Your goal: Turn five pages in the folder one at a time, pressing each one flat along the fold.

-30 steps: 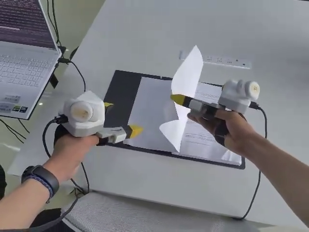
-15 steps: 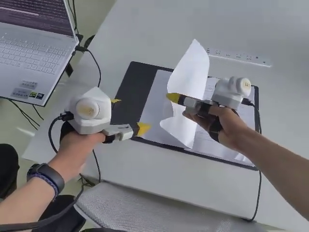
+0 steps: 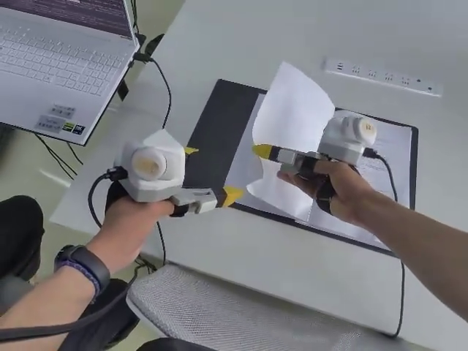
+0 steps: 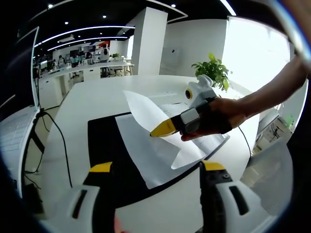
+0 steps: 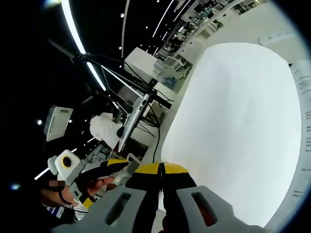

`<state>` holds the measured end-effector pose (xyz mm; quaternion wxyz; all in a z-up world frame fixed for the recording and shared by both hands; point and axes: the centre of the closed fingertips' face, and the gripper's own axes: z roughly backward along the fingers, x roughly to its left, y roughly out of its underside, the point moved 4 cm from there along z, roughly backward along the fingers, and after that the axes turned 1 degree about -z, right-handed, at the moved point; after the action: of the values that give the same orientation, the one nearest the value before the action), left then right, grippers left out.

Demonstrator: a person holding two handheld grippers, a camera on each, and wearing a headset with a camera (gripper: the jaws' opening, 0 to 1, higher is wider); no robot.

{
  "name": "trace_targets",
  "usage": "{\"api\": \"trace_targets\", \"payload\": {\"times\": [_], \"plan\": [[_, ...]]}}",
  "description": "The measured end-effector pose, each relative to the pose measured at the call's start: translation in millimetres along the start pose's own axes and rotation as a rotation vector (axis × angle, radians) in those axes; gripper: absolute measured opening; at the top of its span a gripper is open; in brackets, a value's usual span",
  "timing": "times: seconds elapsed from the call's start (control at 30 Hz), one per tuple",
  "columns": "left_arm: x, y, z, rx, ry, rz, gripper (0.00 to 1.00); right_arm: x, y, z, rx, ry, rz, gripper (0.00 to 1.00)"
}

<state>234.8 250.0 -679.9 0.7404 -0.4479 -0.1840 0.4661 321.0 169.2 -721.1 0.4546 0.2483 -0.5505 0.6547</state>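
At the lower left of the head view, a hand wearing a dark wristband (image 3: 82, 265) holds the left tongs (image 3: 212, 173) by the near left corner of the folder (image 3: 212, 124). Their yellow-tipped jaws stand wide apart with nothing between them. Right of centre, the right tongs (image 3: 262, 151) are pinched together on the page (image 3: 292, 117). It is a blank white sheet raised off the folder, standing up and bowed, with its lower part curling back down toward the near edge. The folder is black and lies open and flat on the white table (image 3: 256, 44), mid-frame. A white sheet lies on its left half and printed pages (image 3: 391, 142) on its right. Farther off, a laptop (image 3: 58, 44) sits at the upper left and a power strip (image 3: 380, 75) at the upper right.
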Motion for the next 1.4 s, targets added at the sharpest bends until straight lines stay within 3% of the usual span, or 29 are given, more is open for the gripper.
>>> {"api": "trace_targets", "payload": {"times": [0.1, 0.3, 0.43, 0.73, 1.4], "plan": [[2.6, 1.8, -3.4, 0.003, 0.002, 0.005, 0.7, -13.2, 0.2, -4.1, 0.011, 0.011, -0.018, 0.0], [4.2, 0.4, -5.5, 0.002, 0.003, 0.009, 0.7, -18.2, 10.0, -13.2, 0.032, 0.042, -0.051, 0.0], [5.2, 0.3, -6.3, 0.002, 0.002, 0.014, 0.7, -40.5, 12.9, -18.9, 0.056, 0.071, -0.069, 0.0], [7.1, 6.6, -4.1, 0.014, -0.006, 0.027, 0.7, -57.0, 19.6, -29.8, 0.074, 0.085, -0.091, 0.0], [3.1, 16.7, -10.3, 0.045, -0.001, 0.027, 0.69, -61.2, 24.9, -29.4, 0.077, 0.089, -0.087, 0.0]]}}
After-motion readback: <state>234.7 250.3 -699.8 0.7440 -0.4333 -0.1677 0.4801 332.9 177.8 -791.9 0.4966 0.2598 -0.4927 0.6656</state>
